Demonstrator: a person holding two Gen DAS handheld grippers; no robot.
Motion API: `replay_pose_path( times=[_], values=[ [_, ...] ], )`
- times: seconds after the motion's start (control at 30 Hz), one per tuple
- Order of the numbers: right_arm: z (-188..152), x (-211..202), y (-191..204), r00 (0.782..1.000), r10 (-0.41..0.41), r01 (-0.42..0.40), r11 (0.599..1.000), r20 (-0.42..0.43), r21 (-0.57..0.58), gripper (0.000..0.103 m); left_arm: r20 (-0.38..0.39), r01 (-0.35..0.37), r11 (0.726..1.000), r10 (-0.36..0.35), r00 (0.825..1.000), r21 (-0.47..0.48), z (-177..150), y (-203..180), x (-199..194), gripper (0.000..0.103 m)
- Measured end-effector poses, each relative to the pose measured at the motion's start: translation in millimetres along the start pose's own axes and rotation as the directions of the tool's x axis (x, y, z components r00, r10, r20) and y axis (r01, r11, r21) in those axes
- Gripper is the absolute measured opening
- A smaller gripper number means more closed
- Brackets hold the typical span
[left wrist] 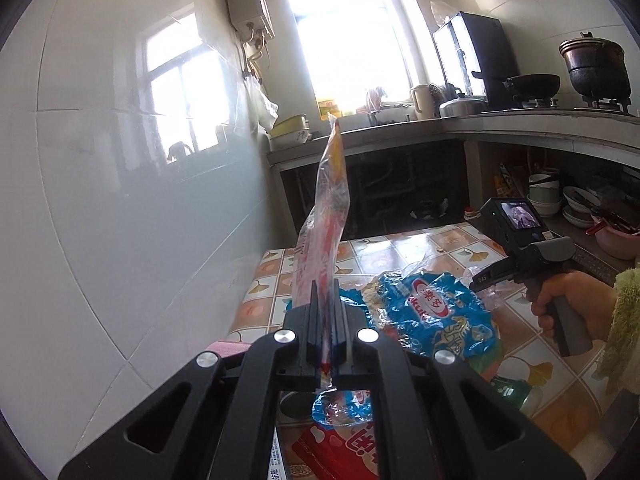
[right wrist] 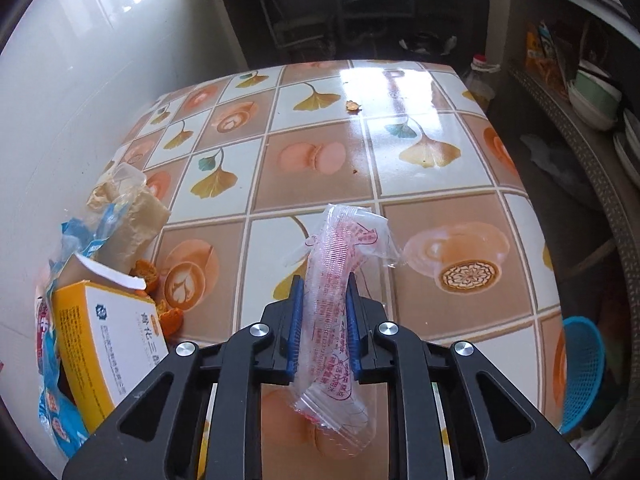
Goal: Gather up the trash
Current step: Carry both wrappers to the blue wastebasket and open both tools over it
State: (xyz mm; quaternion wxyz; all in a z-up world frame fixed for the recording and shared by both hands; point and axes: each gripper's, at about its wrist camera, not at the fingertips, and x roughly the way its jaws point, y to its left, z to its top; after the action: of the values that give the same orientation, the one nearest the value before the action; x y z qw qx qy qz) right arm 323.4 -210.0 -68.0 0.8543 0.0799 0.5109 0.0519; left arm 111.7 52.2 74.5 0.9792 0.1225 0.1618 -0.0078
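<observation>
My left gripper (left wrist: pixel 325 292) is shut on a long clear plastic wrapper with red and yellow print (left wrist: pixel 325 216), which stands up from the fingers above the table. A crumpled blue snack bag (left wrist: pixel 432 312) lies on the table below it. My right gripper (right wrist: pixel 323 284) is shut on a clear wrapper with red print (right wrist: pixel 340 280), held over the tiled table (right wrist: pixel 320 120). The right gripper also shows in the left wrist view (left wrist: pixel 486 280), beside the blue bag. A trash pile sits at the table's left: an orange-and-white box (right wrist: pixel 108 340), a blue wrapper (right wrist: pixel 52 400), orange peels (right wrist: pixel 160 304).
A white tiled wall (left wrist: pixel 120 200) runs along the table's left. A small crumb (right wrist: pixel 352 106) lies on the far part of the table. A blue plastic basket (right wrist: pixel 580 376) sits low at the right. Kitchen counter with pots (left wrist: pixel 592 68) and bowls (left wrist: pixel 544 196) stands beyond.
</observation>
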Motion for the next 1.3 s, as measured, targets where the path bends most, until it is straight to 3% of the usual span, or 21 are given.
replay_pose_path(
  times=[0.23,0.4,0.53,0.67,0.73,0.83,0.93,1.0,1.03,1.1,1.23,1.3],
  values=[
    [-11,-59,-34,0.992,0.047,-0.050,0.998,0.117,0.023,0.014,0.038,0.034,0.999,-0.034,0.999,0.015,16,-23,-22,0.003],
    [-47,-135,-78,0.965,0.020,-0.036,0.998,0.260,0.058,0.014,0.074,0.129,0.991,-0.131,0.989,0.033,37,-58,-36,0.003],
    [-88,-186,-128,0.934,-0.062,0.012,0.989,0.350,0.145,0.014,0.089,0.261,0.963,-0.266,0.960,0.059,60,-101,-43,0.003],
    [-138,-213,-184,0.915,-0.170,0.071,0.960,0.366,0.270,0.014,0.059,0.423,0.903,-0.427,0.902,0.071,79,-160,-41,0.003],
    [-164,-215,-211,0.911,-0.220,0.099,0.937,0.348,0.334,0.014,0.001,0.513,0.856,-0.514,0.858,0.059,86,-195,-33,0.002],
    [-198,-205,-249,0.916,-0.269,0.125,0.897,0.299,0.424,0.014,-0.153,0.647,0.763,-0.637,0.756,0.019,89,-257,-7,0.002],
    [-228,-186,-289,0.929,-0.284,0.130,0.850,0.236,0.510,0.014,-0.345,0.743,0.667,-0.712,0.612,-0.058,85,-326,32,0.002],
    [-240,-170,-311,0.938,-0.289,0.139,0.822,0.193,0.552,0.014,-0.482,0.779,0.616,-0.720,0.500,-0.112,76,-375,63,0.002],
    [-247,-162,-323,0.943,-0.283,0.137,0.809,0.175,0.572,0.015,-0.532,0.785,0.603,-0.715,0.454,-0.141,68,-396,77,0.002],
    [-255,-144,-341,0.951,-0.277,0.140,0.786,0.140,0.601,0.015,-0.628,0.790,0.593,-0.677,0.383,-0.158,51,-442,105,0.002],
    [-262,-99,-373,0.968,-0.240,0.138,0.749,0.070,0.648,0.015,-0.759,0.783,0.602,-0.582,0.293,-0.160,18,-518,150,0.002],
    [-263,-76,-388,0.977,-0.208,0.124,0.730,0.045,0.673,0.015,-0.803,0.774,0.616,-0.531,0.271,-0.146,-1,-549,172,0.002]
  ],
)
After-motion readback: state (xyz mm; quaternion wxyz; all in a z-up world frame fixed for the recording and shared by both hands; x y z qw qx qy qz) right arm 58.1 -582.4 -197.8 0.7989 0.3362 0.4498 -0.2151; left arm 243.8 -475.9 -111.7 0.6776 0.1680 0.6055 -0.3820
